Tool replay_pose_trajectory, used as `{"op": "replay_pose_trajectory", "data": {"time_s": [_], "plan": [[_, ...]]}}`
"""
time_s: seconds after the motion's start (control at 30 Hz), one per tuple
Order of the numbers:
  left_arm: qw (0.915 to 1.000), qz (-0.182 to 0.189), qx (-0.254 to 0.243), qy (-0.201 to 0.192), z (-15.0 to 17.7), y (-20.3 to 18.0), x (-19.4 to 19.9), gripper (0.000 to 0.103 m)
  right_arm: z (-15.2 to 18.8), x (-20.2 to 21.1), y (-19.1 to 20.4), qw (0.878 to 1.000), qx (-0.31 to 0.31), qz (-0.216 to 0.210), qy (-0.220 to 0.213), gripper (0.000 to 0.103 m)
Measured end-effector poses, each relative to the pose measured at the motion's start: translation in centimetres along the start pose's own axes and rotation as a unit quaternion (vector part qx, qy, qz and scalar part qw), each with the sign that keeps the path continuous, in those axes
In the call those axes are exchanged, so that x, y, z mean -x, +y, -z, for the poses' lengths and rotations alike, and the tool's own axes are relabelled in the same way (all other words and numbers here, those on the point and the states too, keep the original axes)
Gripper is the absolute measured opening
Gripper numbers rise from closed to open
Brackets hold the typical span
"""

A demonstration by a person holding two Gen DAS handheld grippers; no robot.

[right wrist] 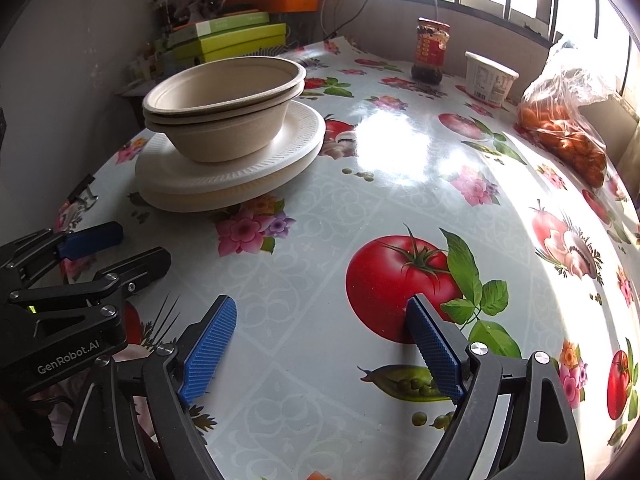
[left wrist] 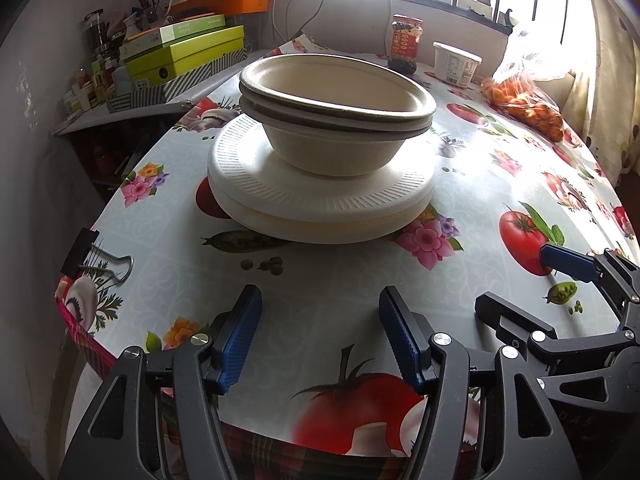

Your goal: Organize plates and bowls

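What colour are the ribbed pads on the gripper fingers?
Blue pads on black fingers, clearest in the right wrist view.

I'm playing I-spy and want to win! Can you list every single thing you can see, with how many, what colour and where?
bowls: two, beige, nested on the plates
plates: two, white, stacked on the table
table: one, fruit-and-flower cloth
jar: one, red label, far edge
tub: one, white, beside the jar
bag of fruit: one, orange fruit, far right
boxes: several, green and orange, side shelf
binder clip: one, black, left table edge
left gripper: black, blue pads, open, empty
right gripper: same, open, empty
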State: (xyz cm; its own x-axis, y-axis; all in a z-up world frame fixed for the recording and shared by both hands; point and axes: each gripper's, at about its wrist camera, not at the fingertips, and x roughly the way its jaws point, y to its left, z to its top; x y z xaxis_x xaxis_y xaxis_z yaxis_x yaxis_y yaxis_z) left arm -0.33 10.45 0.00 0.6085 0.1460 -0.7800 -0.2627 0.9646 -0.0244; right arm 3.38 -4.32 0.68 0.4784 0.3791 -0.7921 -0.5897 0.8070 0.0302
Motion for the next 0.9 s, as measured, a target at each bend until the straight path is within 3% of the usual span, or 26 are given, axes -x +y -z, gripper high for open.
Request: {"op": "replay_pose_trajectory", "data": {"time_s": [0.23, 0.9], "plan": [[1.0000, 0.000, -0.001, -0.002, -0.03, -0.01, -0.04, 0.065, 0.08, -0.12, -0.48, 1.000, -0.012, 0.014, -0.002, 0.099], [1.0000, 0.001, 0.000, -0.003, 0.00, -0.09, -0.07, 0.066, 0.08, -0.11, -0.65, 1.000, -0.017, 0.019, -0.002, 0.100]]}}
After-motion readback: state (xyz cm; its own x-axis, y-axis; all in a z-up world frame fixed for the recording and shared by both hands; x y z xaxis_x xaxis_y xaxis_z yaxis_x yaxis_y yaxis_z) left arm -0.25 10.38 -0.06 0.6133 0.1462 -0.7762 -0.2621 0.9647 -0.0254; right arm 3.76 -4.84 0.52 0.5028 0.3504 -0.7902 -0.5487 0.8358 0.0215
